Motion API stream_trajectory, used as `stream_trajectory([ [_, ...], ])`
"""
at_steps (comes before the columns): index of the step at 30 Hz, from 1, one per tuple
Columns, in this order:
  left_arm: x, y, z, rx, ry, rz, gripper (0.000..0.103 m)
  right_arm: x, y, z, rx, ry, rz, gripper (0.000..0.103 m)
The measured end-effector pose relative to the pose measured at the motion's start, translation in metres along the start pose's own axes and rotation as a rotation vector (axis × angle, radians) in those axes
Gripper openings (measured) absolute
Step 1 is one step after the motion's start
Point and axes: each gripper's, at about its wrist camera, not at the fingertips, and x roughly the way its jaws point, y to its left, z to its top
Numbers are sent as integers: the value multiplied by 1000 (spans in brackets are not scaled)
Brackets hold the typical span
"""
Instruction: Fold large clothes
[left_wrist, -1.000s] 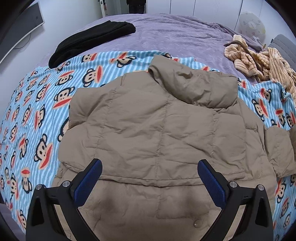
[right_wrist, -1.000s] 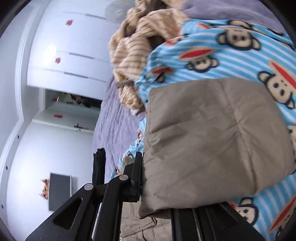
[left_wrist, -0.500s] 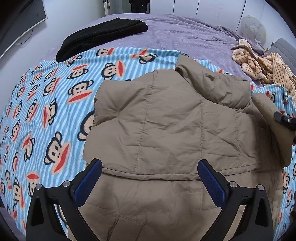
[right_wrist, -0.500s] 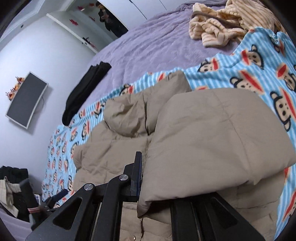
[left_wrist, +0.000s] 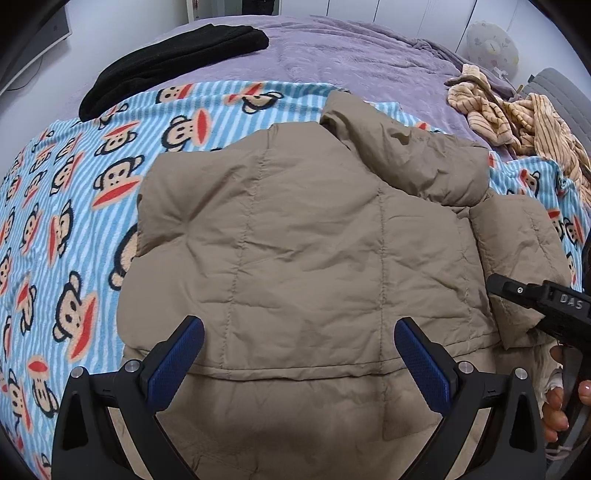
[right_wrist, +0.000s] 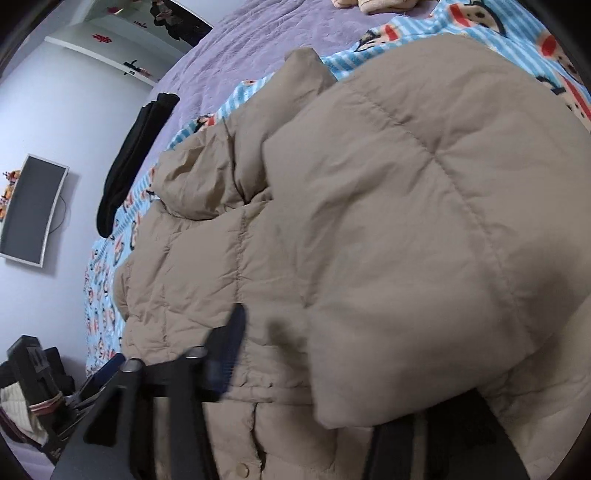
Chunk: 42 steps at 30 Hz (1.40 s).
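A tan puffer jacket (left_wrist: 303, 236) lies back-up on a monkey-print blanket (left_wrist: 66, 221), its hood (left_wrist: 406, 155) toward the far side. My left gripper (left_wrist: 301, 354) hovers open over the jacket's lower back, with nothing between its blue pads (left_wrist: 177, 358). The right sleeve (left_wrist: 517, 251) is folded inward over the jacket's right side. In the right wrist view that sleeve (right_wrist: 424, 221) fills the frame. My right gripper (right_wrist: 325, 354) has its jaws spread, one finger (right_wrist: 229, 347) blurred, the other hidden under the cuff. Its black body (left_wrist: 546, 306) shows at the left view's right edge.
A black garment (left_wrist: 177, 59) and a striped tan garment (left_wrist: 517, 110) lie on the purple bedspread (left_wrist: 332, 44) beyond the blanket. A round pale cushion (left_wrist: 491, 48) sits at the back right. A monitor (right_wrist: 33, 210) hangs on the wall. A hand (left_wrist: 561, 402) holds the right gripper.
The right gripper swung the sleeve from out over the blanket inward onto the jacket, and its jaws have now spread apart. The left gripper stayed open, shifting slightly over the jacket.
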Motion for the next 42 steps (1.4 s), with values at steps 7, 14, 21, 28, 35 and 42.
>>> stream_trajectory([
  [7, 1, 2, 9, -20, 0, -38, 103, -68, -32, -10, 150, -140, 20, 84],
  [14, -3, 18, 13, -26, -19, -8, 103, -89, -81, 8, 414, -257, 64, 26],
  [21, -13, 47, 17, -113, -36, -137, 103, -53, 63, 13, -197, -213, -67, 22],
  [28, -19, 75, 17, -222, -31, -285, 103, 29, 131, -42, -531, 13, -194, 50],
  [35, -10, 68, 26, -257, 36, -477, 103, -4, 105, -59, -483, -3, -197, 69],
  [42, 23, 9, 42, -113, 108, -485, 88, -59, -15, -53, -143, 46, -186, 38],
])
